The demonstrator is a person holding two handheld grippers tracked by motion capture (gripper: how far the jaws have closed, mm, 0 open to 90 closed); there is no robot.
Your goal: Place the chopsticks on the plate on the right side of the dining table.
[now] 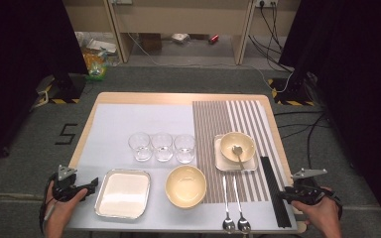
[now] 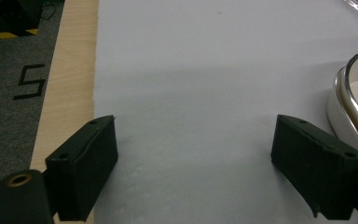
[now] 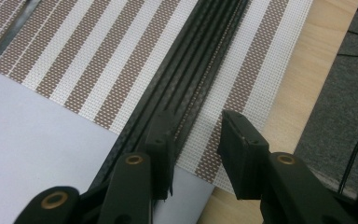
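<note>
1. Right gripper (image 3: 196, 154) is held low at the counter's (image 1: 178, 97) right front corner, jaws partly spread over the black chopsticks (image 3: 186, 79) on the striped mat (image 3: 98, 60), pinching nothing.
2. Left gripper (image 2: 193, 161) rests level at the front left, jaws spread wide beside the tray (image 2: 354, 102).

- three glasses (image 1: 162, 147) in a row mid-table
- tray (image 1: 123, 193) in front of them, big bowl (image 1: 185, 186) to its right
- two spoons (image 1: 233, 208) right of that bowl
- small bowl (image 1: 237, 146) on a plate (image 1: 250, 165) behind the spoons
</note>
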